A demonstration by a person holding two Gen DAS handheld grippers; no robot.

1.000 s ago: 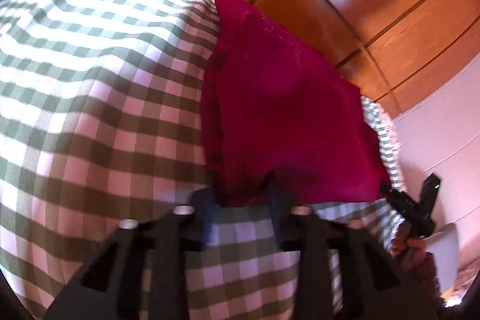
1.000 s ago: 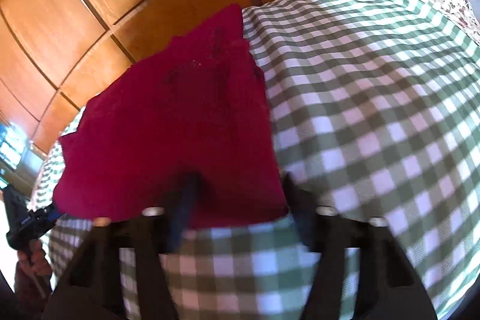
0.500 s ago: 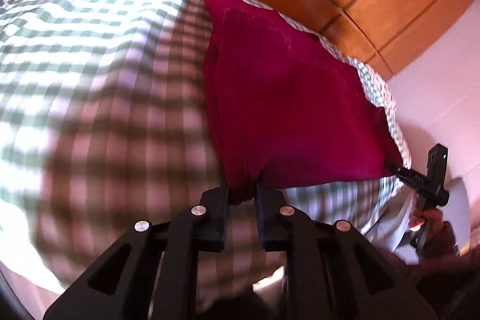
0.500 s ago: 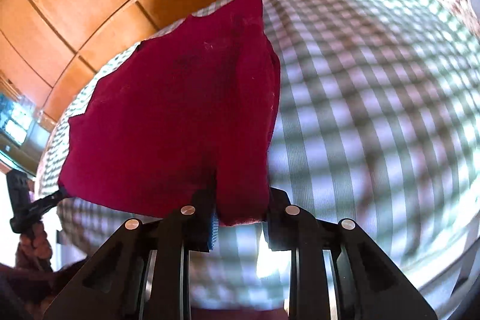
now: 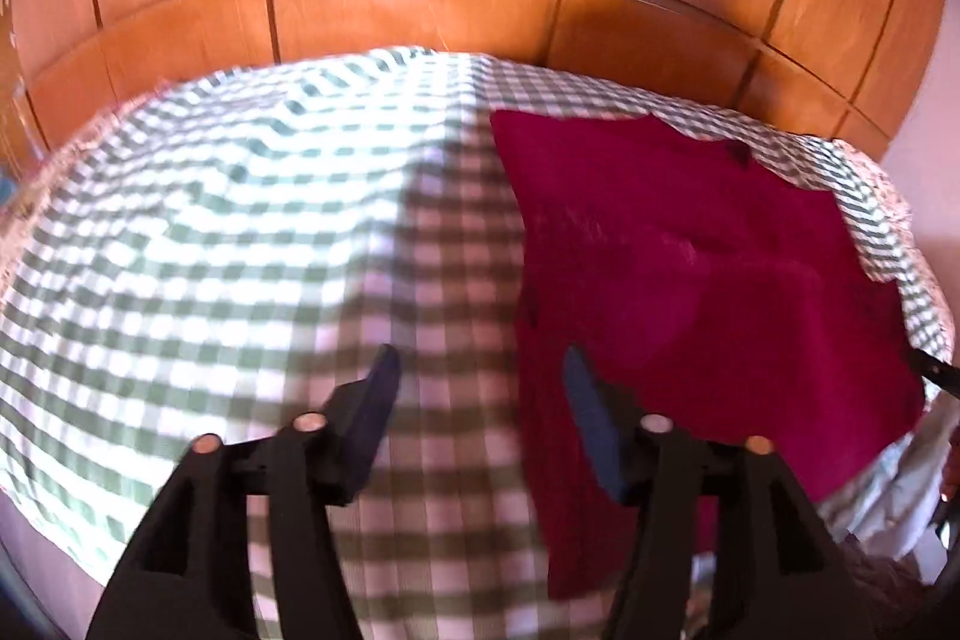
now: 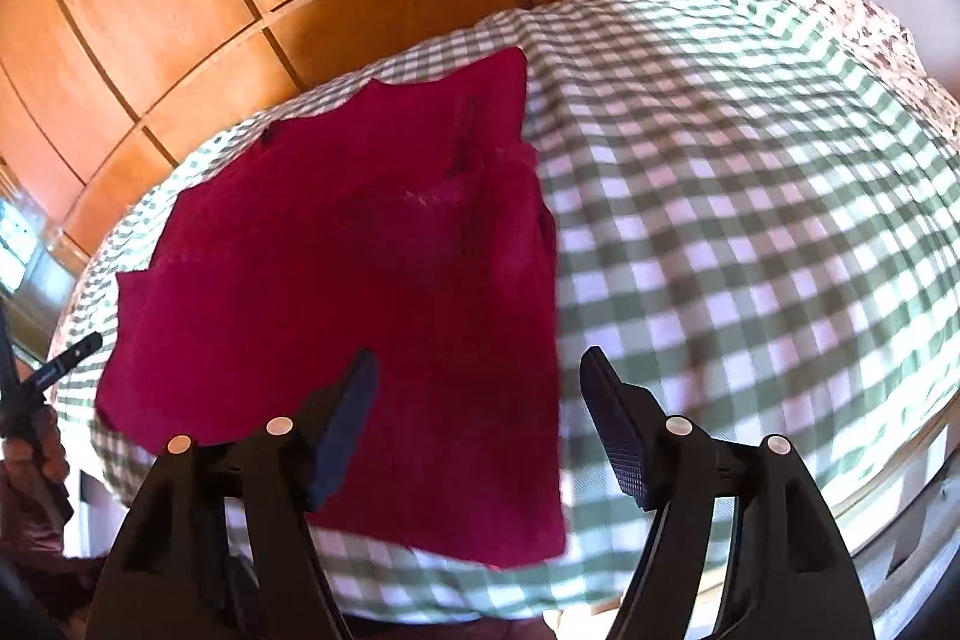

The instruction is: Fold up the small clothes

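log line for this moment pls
stage: release | left claw: opening, nothing gripped | right claw: opening, nothing gripped | red garment: flat on checked cloth

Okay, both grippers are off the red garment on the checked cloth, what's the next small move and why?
Probably bring the left gripper down onto the near edge of the red garment for the next fold. Both grippers' jaws are opening with nothing pinched, the right gripper hovers above it, and the garment lies spread on the checked cloth.
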